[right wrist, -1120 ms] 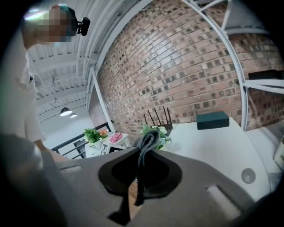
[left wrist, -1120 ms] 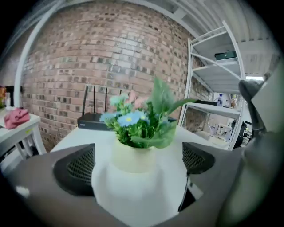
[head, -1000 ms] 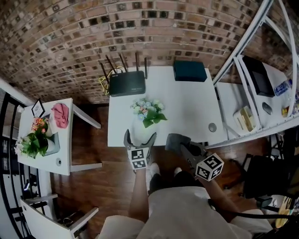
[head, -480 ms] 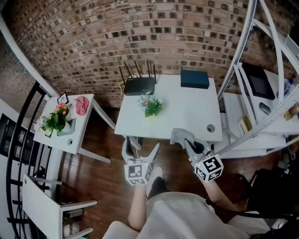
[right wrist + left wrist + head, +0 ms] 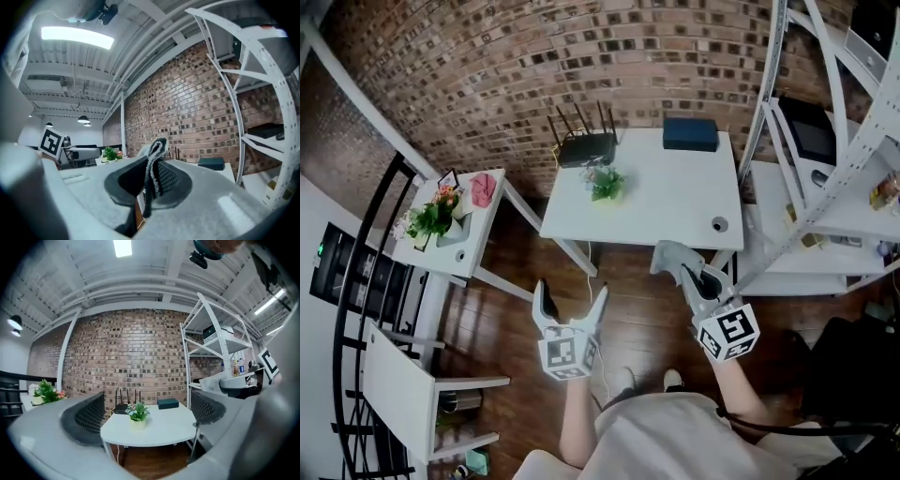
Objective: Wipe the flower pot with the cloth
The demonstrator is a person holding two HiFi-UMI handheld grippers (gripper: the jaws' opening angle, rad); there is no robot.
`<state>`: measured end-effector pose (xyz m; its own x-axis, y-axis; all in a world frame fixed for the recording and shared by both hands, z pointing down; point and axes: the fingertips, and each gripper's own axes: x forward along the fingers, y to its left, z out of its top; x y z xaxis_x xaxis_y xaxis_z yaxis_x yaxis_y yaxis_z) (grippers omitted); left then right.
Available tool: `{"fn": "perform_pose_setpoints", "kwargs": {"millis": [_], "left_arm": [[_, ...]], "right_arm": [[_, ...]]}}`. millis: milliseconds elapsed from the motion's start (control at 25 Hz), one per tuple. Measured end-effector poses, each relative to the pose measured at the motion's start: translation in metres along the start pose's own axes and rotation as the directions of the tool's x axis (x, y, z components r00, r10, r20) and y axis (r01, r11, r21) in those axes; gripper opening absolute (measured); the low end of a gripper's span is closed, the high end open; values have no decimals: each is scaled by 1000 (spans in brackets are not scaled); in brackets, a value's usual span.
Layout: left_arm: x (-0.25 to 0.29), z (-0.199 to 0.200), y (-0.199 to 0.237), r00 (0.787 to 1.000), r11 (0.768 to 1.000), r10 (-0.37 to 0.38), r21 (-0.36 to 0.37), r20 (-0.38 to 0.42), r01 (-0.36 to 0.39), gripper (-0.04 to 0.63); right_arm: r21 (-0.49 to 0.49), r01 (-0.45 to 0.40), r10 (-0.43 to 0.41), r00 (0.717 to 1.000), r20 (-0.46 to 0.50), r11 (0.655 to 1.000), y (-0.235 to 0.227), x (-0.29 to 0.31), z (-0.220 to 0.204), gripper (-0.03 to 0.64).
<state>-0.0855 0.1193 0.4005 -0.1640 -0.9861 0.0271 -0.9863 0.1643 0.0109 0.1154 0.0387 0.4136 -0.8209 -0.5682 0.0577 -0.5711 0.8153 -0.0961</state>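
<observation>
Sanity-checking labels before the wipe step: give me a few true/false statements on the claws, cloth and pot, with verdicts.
1. The right claw is shut on the cloth. True.
2. The left claw holds the flower pot. False: it is empty, its jaws closing on nothing; the flower pot stands on the white table.
3. A router sits behind the flower pot on the white table. True.
4. The cloth is touching the flower pot. False: it hangs in the right claw, well apart from the flower pot.
</observation>
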Motion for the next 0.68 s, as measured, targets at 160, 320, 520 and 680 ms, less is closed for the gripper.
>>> {"fn": "perform_pose_setpoints", "kwargs": {"millis": [160,320,520,680], "left_arm": [[-22,-1,0,1000,1000,-8,27,12,8,595],[-42,-2,7,1000,1000,-10,24,19,10,586],[-63,-7,23,1000,1000,-18,7,22,17,586],[-71,1,42,999,1000,-16,18,40,15,586]], "right_arm": [[27,31,-32,999,24,999,13,-13,2,3],[20,-2,2,1000,9,1000,41,-6,0,3],[-35,-38,39,999,10,999,83,8,2,3],[-82,-50,53,998,26,995,109,17,8,3]]}}
